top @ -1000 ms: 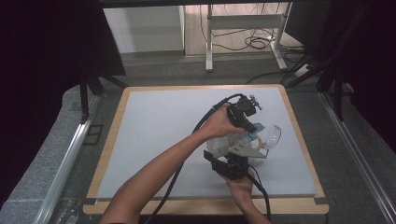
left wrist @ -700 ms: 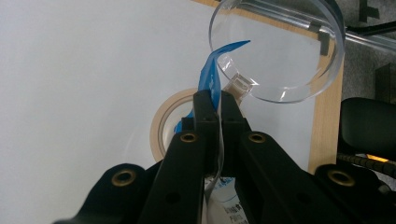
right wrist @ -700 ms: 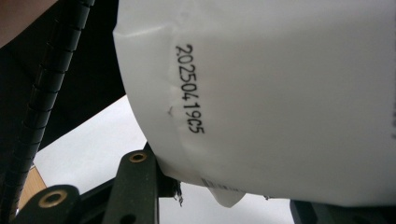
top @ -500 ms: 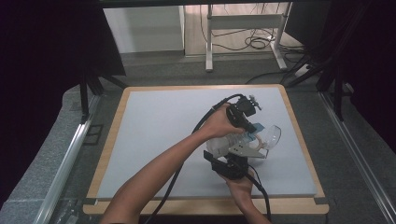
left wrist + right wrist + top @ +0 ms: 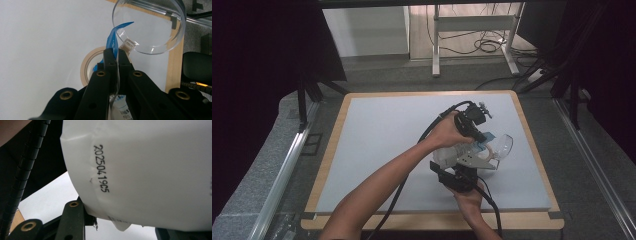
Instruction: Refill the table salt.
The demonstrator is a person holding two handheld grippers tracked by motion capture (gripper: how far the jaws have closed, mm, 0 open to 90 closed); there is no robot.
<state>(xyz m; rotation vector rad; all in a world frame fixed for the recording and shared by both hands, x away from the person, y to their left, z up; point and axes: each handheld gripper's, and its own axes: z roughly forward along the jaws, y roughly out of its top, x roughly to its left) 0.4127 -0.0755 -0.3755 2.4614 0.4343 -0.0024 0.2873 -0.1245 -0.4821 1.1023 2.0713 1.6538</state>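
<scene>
A white packet (image 5: pixel 150 170) with a black printed date code is held low over the table, and my right gripper (image 5: pixel 122 220) is shut on its lower part. In the high view that packet (image 5: pixel 444 154) hangs between both hands near the table's right side. My left gripper (image 5: pixel 114 53) is shut on a thin blue strip (image 5: pixel 112 41) that rises from the packet's top edge (image 5: pixel 120 106). From above, the left gripper (image 5: pixel 482 134) reaches down to the right, while the right gripper (image 5: pixel 452 164) comes up from the near edge.
A clear round plastic bowl (image 5: pixel 150 27) lies just beyond the blue strip, seen in the high view as the bowl (image 5: pixel 503 146) right of the hands. A beige tape roll (image 5: pixel 86 67) lies flat under the left jaws. The white board (image 5: pixel 382 145) has a wooden rim.
</scene>
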